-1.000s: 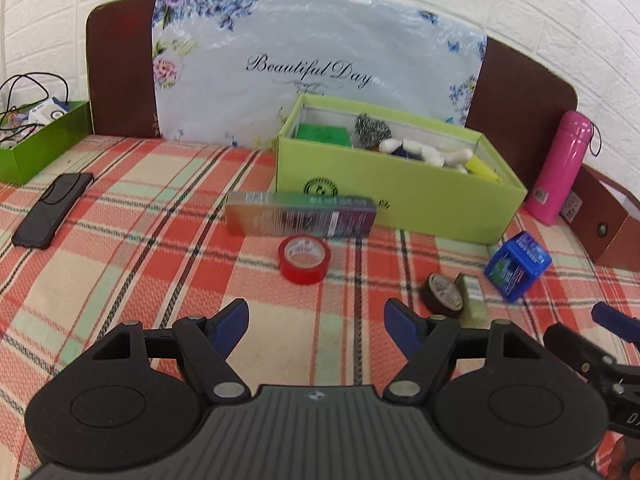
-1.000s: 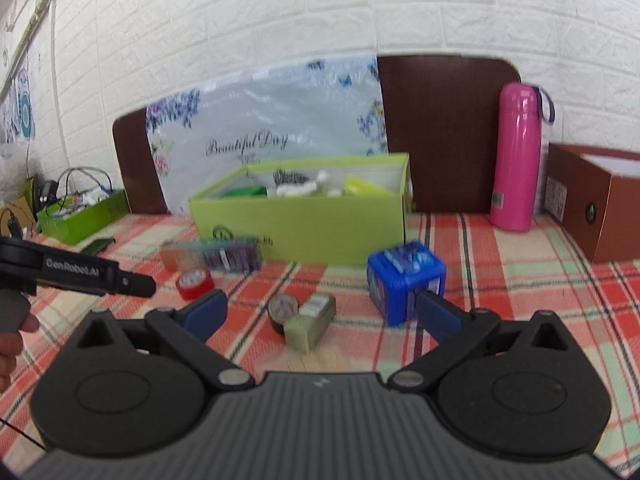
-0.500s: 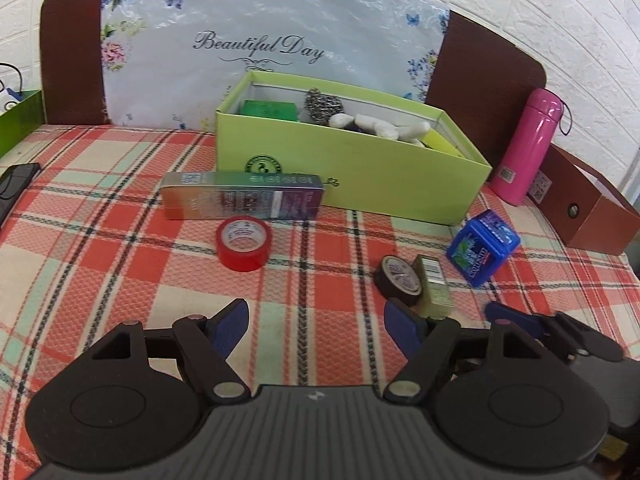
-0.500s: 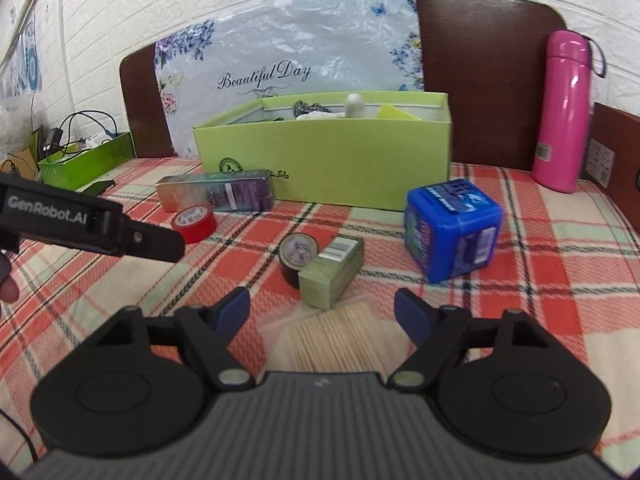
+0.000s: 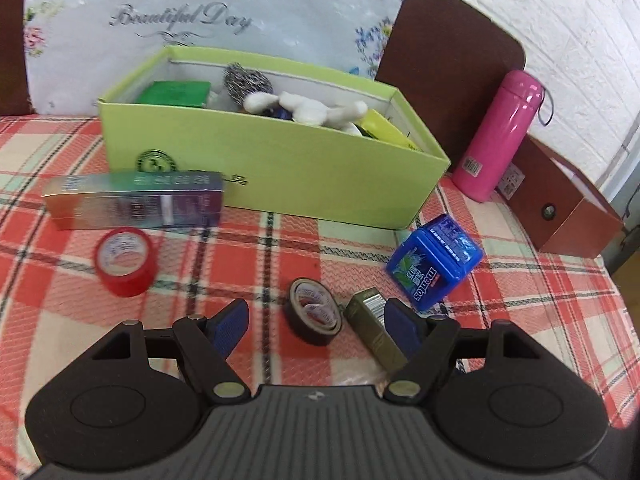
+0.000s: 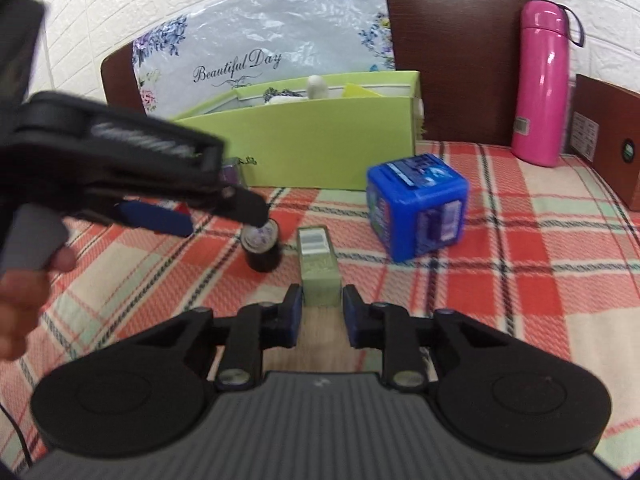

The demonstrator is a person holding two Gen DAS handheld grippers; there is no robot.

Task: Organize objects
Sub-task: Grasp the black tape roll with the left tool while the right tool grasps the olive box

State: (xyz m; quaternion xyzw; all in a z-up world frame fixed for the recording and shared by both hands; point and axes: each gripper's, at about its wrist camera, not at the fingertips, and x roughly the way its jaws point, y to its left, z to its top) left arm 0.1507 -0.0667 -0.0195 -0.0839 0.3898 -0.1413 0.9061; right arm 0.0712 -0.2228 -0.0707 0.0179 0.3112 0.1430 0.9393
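You're roughly midway: the green box (image 5: 272,168) already holds several bits, your right gripper (image 6: 320,312) has just been closing, fingers apparently clamped on the small olive carton (image 6: 320,268), while your left gripper (image 5: 316,324) hangs with fingers apart over the black tape roll (image 5: 314,316), and the red tape (image 5: 124,260), blue mint tub (image 5: 434,268) and long foil box (image 5: 136,200) sit loose on the bench (image 5: 520,292).

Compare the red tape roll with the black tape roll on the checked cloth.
The red tape roll looks larger than the black tape roll. The red tape roll lies alone below the long silvery box; the black tape roll lies beside the small olive-green box, ahead of the open left gripper. Both lie with a pale printed core facing up.
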